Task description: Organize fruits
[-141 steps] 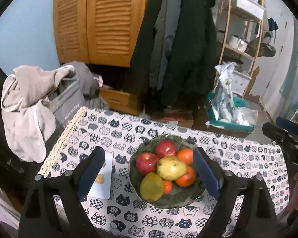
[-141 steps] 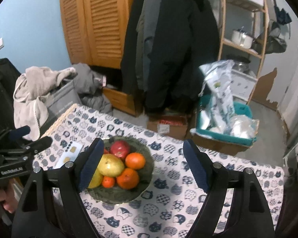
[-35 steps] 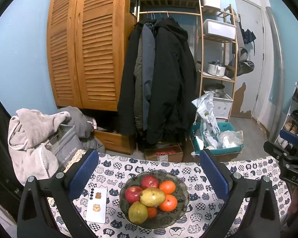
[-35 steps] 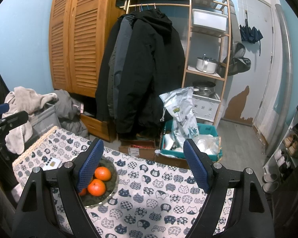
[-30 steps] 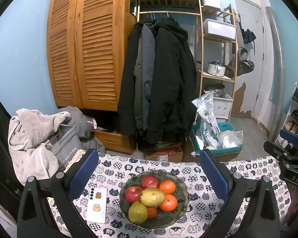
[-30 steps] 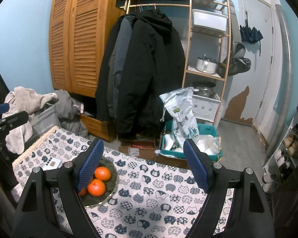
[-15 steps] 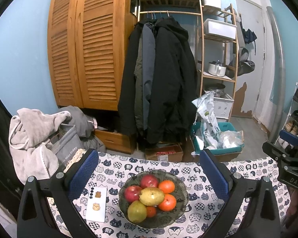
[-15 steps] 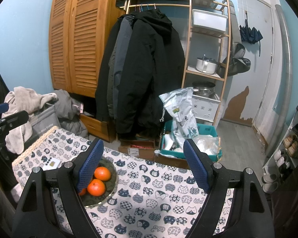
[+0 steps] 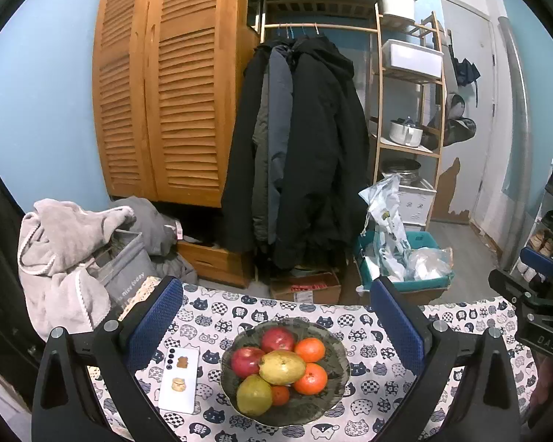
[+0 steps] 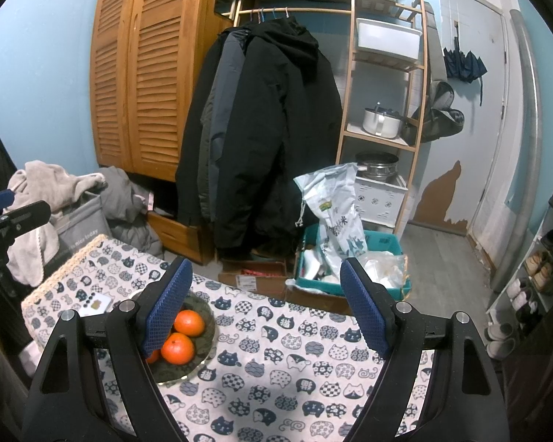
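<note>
A dark glass bowl [image 9: 335, 397] stands on the cat-print tablecloth [image 9: 379, 427]. It holds two red apples [image 9: 277, 339], a yellow pear [image 9: 282, 367], a green pear [image 9: 253, 399] and several oranges [image 9: 310, 350]. My left gripper [image 9: 276, 326] is open and empty, held above and in front of the bowl. My right gripper [image 10: 265, 307] is open and empty, to the right of the bowl [image 10: 202, 350]; its left finger hides part of the fruit, and two oranges [image 10: 177, 348] show.
A white phone [image 9: 178, 379] lies on the cloth left of the bowl. Beyond the table's far edge are a laundry basket with towels [image 9: 73, 258], a wooden wardrobe [image 9: 166, 84], hanging coats [image 9: 298, 147], a cardboard box [image 9: 306, 287] and a teal crate [image 10: 350, 261].
Over 4.7 s both grippers have lifted and pulled back from the bowl, tilting up toward the room. In the last second nearly nothing has moved.
</note>
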A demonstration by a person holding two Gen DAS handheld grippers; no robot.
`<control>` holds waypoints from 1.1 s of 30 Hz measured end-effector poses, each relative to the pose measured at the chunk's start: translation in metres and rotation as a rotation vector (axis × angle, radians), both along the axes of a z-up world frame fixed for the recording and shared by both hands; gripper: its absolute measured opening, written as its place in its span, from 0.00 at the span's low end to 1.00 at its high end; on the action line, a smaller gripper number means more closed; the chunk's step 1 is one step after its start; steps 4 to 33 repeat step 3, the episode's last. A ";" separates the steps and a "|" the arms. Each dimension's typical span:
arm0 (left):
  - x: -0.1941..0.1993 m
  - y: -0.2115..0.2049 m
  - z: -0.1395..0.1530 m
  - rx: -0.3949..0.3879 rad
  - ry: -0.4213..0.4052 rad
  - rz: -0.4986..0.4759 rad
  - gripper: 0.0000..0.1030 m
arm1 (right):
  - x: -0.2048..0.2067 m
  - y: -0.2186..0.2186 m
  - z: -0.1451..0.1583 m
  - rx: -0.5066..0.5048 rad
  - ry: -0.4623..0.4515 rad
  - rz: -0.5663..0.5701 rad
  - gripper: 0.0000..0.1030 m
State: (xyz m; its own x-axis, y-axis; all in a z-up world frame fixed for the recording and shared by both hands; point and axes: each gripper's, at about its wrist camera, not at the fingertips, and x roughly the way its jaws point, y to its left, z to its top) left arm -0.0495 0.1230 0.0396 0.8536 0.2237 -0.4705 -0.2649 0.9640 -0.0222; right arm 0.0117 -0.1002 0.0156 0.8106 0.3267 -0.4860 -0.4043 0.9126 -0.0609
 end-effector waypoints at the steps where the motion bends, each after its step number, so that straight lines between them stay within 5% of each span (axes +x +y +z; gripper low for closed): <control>1: 0.000 -0.001 0.000 0.000 0.000 0.001 0.99 | 0.000 0.000 0.000 0.000 0.000 0.001 0.79; 33: 0.001 -0.001 0.000 0.001 0.002 0.002 0.99 | 0.000 0.000 0.000 -0.001 0.001 0.000 0.79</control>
